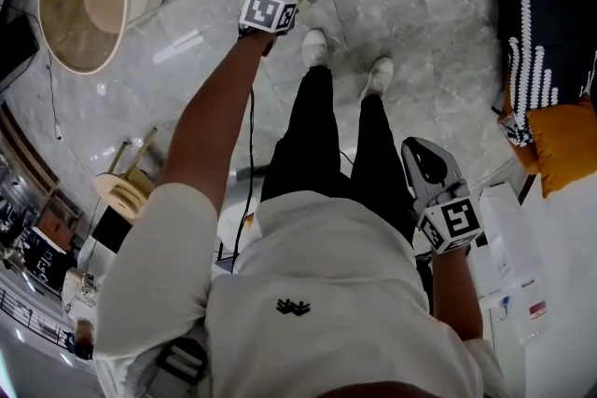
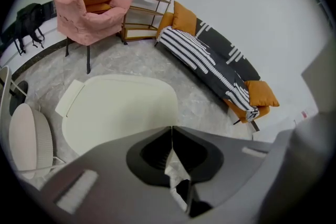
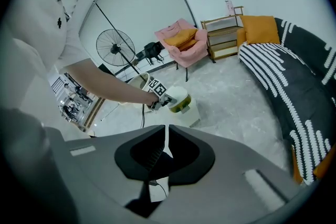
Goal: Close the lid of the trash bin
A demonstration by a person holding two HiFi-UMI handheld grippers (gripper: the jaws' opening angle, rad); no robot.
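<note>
We find open air above the cream lid [image 2: 118,110], and nothing lies on it. The grey floor [image 1: 420,5] between the trash bin [image 3: 181,102] and the sofa [image 2: 220,68] is bare, so that side offers a wide way in. On the other side, the round basket [image 1: 89,0] stands near the bin and narrows the gap, and a white stick [image 1: 177,45] lies on the floor there. Our shoes [image 1: 315,47] hem the near approach. Beyond the bin, the pink armchair [image 2: 86,8] and the shelf [image 2: 144,13] stand well apart from it. A white surface [image 1: 508,238], perhaps a table, crowds the right gripper [image 1: 418,147].
</note>
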